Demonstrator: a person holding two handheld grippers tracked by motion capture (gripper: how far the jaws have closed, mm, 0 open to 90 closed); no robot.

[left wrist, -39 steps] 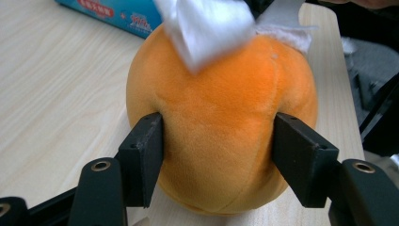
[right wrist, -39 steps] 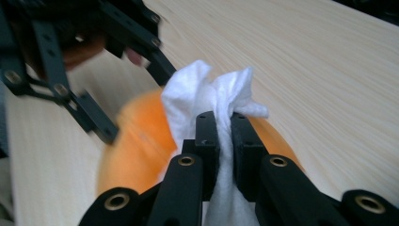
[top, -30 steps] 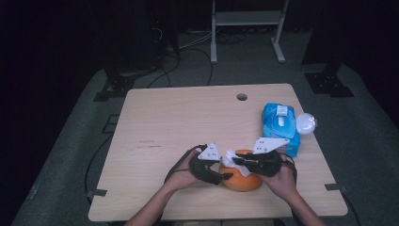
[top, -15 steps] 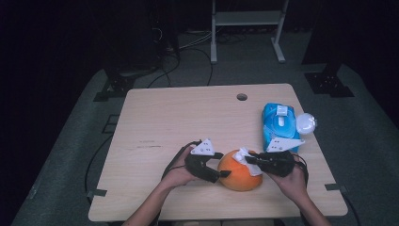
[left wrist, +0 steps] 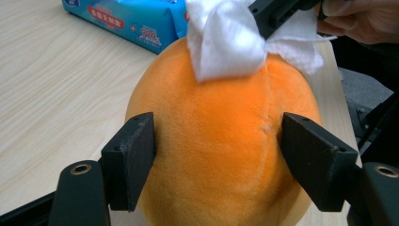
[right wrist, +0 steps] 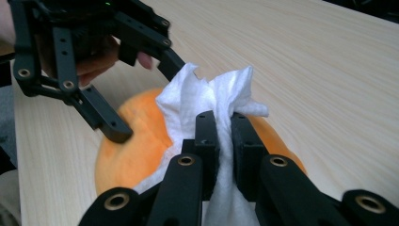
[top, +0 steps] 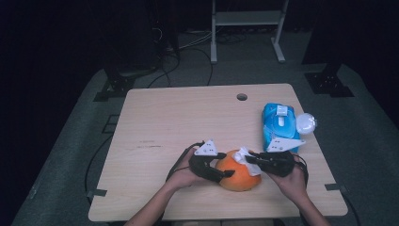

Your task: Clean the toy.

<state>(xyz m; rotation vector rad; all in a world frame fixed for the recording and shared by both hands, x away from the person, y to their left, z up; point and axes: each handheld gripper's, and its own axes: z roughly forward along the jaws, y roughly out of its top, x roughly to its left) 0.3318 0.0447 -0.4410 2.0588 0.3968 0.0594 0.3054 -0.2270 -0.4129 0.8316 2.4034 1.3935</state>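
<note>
An orange plush ball (top: 240, 178) sits on the table near the front edge. My left gripper (top: 227, 165) comes at it from the left. In the left gripper view its jaws (left wrist: 216, 155) stand on both sides of the plush (left wrist: 216, 113) and their pads touch it; they have just been opening and keep a looser hold. My right gripper (top: 249, 159) comes from the right, shut on a crumpled white tissue (top: 241, 153). In the right gripper view the jaws (right wrist: 225, 122) pinch the tissue (right wrist: 197, 94), which rests on top of the plush (right wrist: 136, 150).
A blue wet-wipe pack (top: 280, 125) lies at the right of the wooden table (top: 179, 117), with a white round object (top: 306, 123) beside it at the edge. A cable hole (top: 242, 97) is at the back. A metal stand (top: 244, 19) is on the floor beyond.
My right gripper has slid the tissue to the right across the top of the plush, so more orange shows. My left hand has hardly moved.
</note>
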